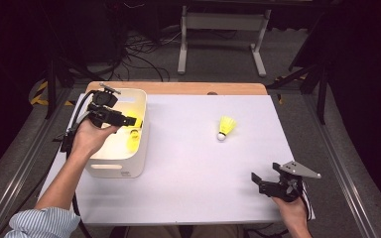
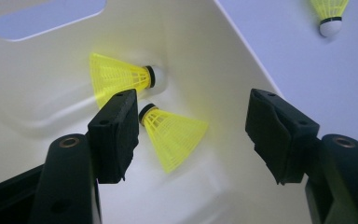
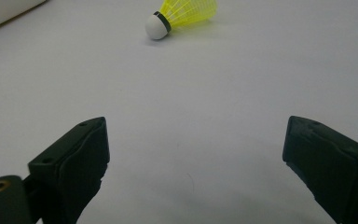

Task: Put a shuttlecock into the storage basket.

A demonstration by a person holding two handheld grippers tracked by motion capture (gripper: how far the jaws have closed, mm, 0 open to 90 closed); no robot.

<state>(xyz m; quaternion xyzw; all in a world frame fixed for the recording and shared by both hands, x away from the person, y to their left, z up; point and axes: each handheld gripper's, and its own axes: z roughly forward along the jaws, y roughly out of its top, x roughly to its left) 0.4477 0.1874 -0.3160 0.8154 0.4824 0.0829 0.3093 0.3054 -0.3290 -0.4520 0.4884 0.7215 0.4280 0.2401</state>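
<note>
A: High view. What is recorded relative to the white bin [image 1: 121, 166]?

B: The bin is seen at the left edge of the white table [image 1: 198, 163]. The left gripper [image 1: 129, 120] is held over the bin's open top by the left hand [image 1: 90, 136], with its jaws pointed toward the bin's right wall. A yellow shuttlecock [image 1: 133, 140] is noted inside the bin, against that wall. A second shuttlecock on the table [image 1: 226, 127] lies well to the right of the bin, cork end toward the person. The right gripper [image 1: 264, 179] is held far to the right of the bin, near the table's front edge, jaws spread.

A: Left gripper view?

B: The jaws are seen wide apart with nothing between them. Two shuttlecocks are logged on the bin's floor: an upper shuttlecock [image 2: 116, 77] with its cork against the wall, and a lower shuttlecock [image 2: 175, 135] just beside it, partly hidden behind the left jaw. The bin's handle slot [image 2: 46, 18] is noted at the upper left. Beyond the bin's rim, the shuttlecock on the table is seen at the upper right.

A: Right gripper view?

B: The jaws are recorded apart and empty above bare table. The shuttlecock on the table lies on its side ahead of them, and a corner of the bin is seen at the upper left.
</note>
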